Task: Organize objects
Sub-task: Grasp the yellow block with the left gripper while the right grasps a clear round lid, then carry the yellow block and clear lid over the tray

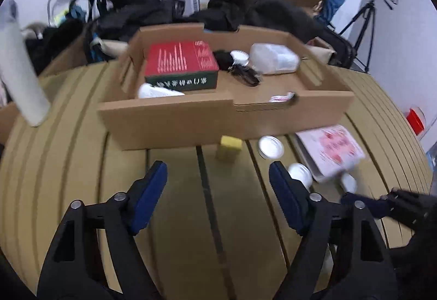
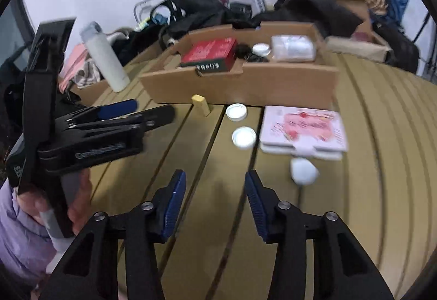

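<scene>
1. Cardboard tray [image 2: 240, 81] is seen toward the tabletop's [image 2: 191, 218] far edge; a red box [image 2: 209, 50] lies inside.
2. Two white lids [image 2: 236, 111], a yellow block [image 2: 200, 104] and a pink case [image 2: 303, 128] are noted just before the tray.
3. Left gripper [image 1: 218, 190]: jaws apart, nothing held.
4. Right gripper [image 2: 215, 199]: jaws apart, nothing held.

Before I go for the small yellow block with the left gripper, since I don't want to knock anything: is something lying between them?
Nothing visible. The left gripper is open and empty, and only bare slatted table lies between it and the yellow block, which stands against the cardboard box's front wall.
</scene>
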A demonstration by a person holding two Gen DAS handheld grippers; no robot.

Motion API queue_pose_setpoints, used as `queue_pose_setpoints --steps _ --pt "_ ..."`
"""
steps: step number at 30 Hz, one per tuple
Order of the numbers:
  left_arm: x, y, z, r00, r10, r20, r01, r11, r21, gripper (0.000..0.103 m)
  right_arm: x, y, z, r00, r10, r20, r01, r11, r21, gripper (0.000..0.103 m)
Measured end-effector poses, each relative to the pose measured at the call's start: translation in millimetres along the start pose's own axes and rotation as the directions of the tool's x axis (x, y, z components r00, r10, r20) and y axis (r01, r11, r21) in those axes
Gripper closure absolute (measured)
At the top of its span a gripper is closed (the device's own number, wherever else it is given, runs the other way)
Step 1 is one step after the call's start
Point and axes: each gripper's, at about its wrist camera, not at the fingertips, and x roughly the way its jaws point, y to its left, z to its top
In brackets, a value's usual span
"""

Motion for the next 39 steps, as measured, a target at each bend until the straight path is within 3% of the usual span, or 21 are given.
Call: queue_pose_setpoints --steps 3,5,8,10,11,17,20,25,28,32,35,39 --pt "23 -2 5 1.000 -0.007 -0.026 0.007 1.000 0.009 0.045 31 -9 11 0.998 -0.054 -0.030 0.056 0.998 0.042 0.058" --pt "31 -5 5 1.000 -0.009 -0.029 0.009 0.999 0.032 0.060 42 -12 14 0.996 -0.085 -0.040 0.087 0.995 0.051 0.058" --pt "41 -4 6 0.999 -0.017 -0.039 0.019 0.999 0.027 0.072 47 -7 16 0.992 -0.123 -0.007 0.123 0.992 0.013 0.059" --pt "46 -5 6 0.999 -0.018 -0.049 0.020 0.999 0.030 0.077 52 -3 18 0.987 -0.160 0.006 0.160 0.987 -0.009 0.066" --pt "46 -6 6 0.999 -0.017 -0.045 0.019 0.999 0.040 0.084 53 -1 18 0.982 -0.190 0.013 0.191 0.981 -0.022 0.071" --pt "34 -4 3 0.999 -0.022 -0.047 0.023 1.000 0.021 0.085 51 2 17 0.980 -0.197 0.019 0.197 0.980 -0.022 0.071" --pt "-3 0 -9 0.999 -0.022 -0.031 0.022 1.000 0.005 0.085 39 4 15 0.983 -0.181 0.022 0.182 0.983 -0.019 0.071" --pt "-106 9 -46 1.000 0.010 0.025 -0.010 1.000 -0.005 0.085 -37 17 -9 0.987 -0.135 0.088 0.140 0.989 -0.045 0.071" --pt "-165 11 -72 0.999 0.014 0.051 -0.011 0.999 -0.047 0.085 -97 22 -40 0.973 -0.194 0.122 0.199 0.979 -0.033 0.072" --pt "-231 2 -101 0.994 0.008 0.107 0.002 0.996 -0.090 0.085 -156 24 -76 0.968 -0.203 0.148 0.202 0.979 0.021 0.072" --pt "-260 -6 -111 0.991 0.001 0.132 0.012 0.995 -0.098 0.085 -194 34 -102 0.965 -0.195 0.174 0.195 0.981 0.017 0.072" --pt "-276 -20 -113 0.986 -0.002 0.166 0.013 0.998 -0.064 0.085 -215 42 -113 0.961 -0.190 0.204 0.192 0.981 0.008 0.072"
